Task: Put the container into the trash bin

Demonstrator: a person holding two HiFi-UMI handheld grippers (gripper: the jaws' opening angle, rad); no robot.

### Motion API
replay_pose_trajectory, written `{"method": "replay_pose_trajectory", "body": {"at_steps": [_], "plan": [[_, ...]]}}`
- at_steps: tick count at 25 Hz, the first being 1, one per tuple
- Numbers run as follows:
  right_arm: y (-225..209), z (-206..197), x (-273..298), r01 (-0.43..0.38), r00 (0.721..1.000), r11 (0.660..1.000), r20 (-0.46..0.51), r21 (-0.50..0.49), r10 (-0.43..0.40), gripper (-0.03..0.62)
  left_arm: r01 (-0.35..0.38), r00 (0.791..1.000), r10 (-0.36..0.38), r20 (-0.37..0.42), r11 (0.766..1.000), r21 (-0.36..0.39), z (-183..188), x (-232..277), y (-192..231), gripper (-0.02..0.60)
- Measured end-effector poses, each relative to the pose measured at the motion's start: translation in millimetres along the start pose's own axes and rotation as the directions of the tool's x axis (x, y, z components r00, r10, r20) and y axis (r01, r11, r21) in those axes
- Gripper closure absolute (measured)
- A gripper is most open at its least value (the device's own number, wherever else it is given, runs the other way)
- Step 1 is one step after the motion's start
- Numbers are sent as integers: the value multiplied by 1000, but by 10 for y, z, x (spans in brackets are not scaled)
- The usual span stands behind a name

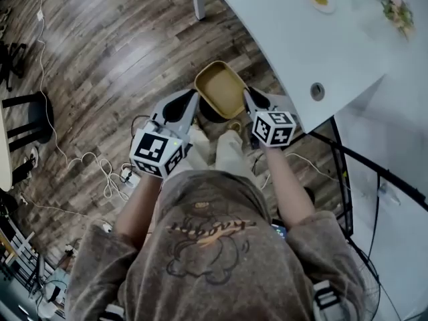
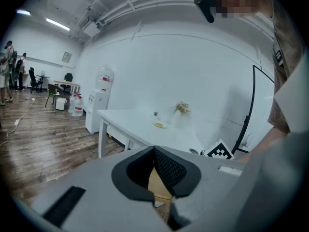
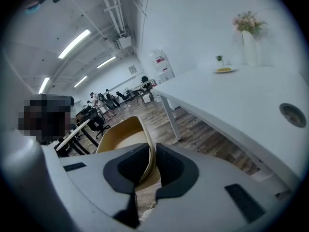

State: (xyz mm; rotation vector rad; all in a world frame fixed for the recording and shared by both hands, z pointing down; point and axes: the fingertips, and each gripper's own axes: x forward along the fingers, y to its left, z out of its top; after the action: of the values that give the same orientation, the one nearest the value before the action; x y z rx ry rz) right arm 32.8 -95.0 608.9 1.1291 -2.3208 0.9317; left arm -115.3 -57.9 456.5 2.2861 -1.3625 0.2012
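A tan rectangular container (image 1: 219, 89) is hanging open side up above the wooden floor (image 1: 114, 52), just off the white desk's (image 1: 301, 39) edge, its long axis pointing away from the person. Both forearms are reaching forward and down. The left gripper (image 1: 194, 103) is pinching the container's left rim, and the right gripper (image 1: 247, 97) is clamping the right rim.

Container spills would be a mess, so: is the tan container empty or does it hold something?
Empty. The head view looks straight into the container and shows only its bare tan floor and walls.
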Motion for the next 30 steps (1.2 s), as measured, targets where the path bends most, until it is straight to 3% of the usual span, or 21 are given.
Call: {"method": "replay_pose_trajectory", "body": {"at_steps": [18, 30], "plan": [[-615, -955, 537, 35, 996, 996, -87, 77, -29, 542, 35, 995, -36, -91, 999, -13, -929, 694, 272, 577], [-1087, -1766, 1081, 60, 989, 993, -144, 104, -45, 542, -14, 992, 5, -129, 997, -71, -1866, 1103, 714, 577]]}}
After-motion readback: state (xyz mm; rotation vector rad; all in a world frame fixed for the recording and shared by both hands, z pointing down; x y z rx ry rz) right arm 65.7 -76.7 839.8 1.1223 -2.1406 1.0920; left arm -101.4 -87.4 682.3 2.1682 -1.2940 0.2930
